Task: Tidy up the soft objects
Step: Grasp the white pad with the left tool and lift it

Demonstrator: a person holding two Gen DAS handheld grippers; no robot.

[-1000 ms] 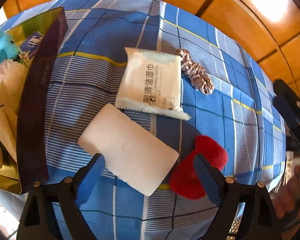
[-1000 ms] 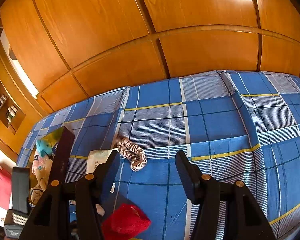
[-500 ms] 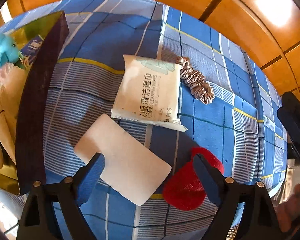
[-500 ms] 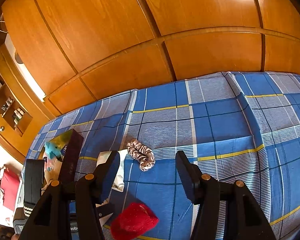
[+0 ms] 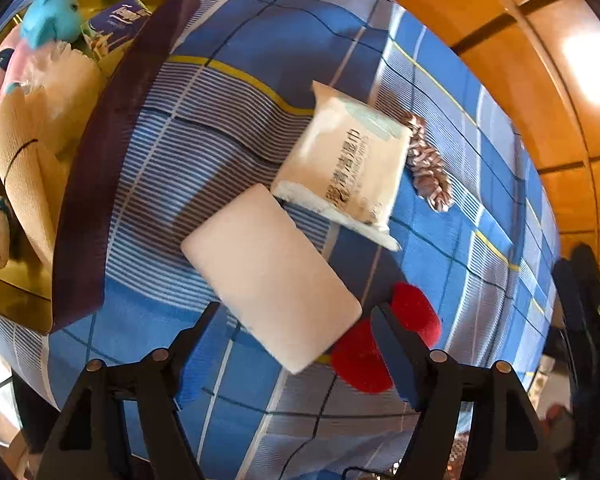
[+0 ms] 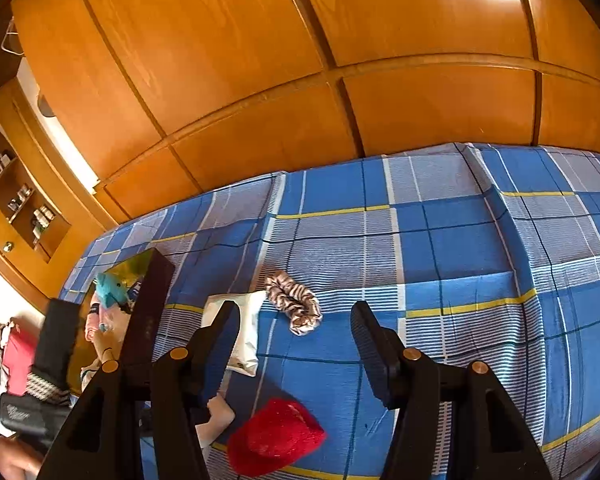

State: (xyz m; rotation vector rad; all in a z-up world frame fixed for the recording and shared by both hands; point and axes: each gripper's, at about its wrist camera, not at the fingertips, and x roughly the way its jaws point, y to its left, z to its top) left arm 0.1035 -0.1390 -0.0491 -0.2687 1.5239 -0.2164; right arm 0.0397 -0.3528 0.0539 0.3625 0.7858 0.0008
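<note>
Blue plaid bed (image 5: 236, 32) carries everything here, with the dark box (image 5: 112, 152) of soft toys at the left edge already part filled. Loose on the cover lie the wipes pack (image 5: 340, 172), the pale sponge (image 5: 272, 276), the striped scrunchie (image 5: 428, 168) and the red plush (image 5: 380, 344).

Judging by the aim, the sponge is next. A good grip would take it across its short width near the close end, squeezing only lightly since it looks spongy, then lift clear before swinging to the box.

Left gripper (image 5: 296, 332) has its fingers apart and has just been narrowing; the sponge's near corner sits between the tips, not yet pinched, and the right tip overlaps the plush. Right gripper (image 6: 292, 340) hangs idle above the bed with fingers apart and nothing between them.
</note>
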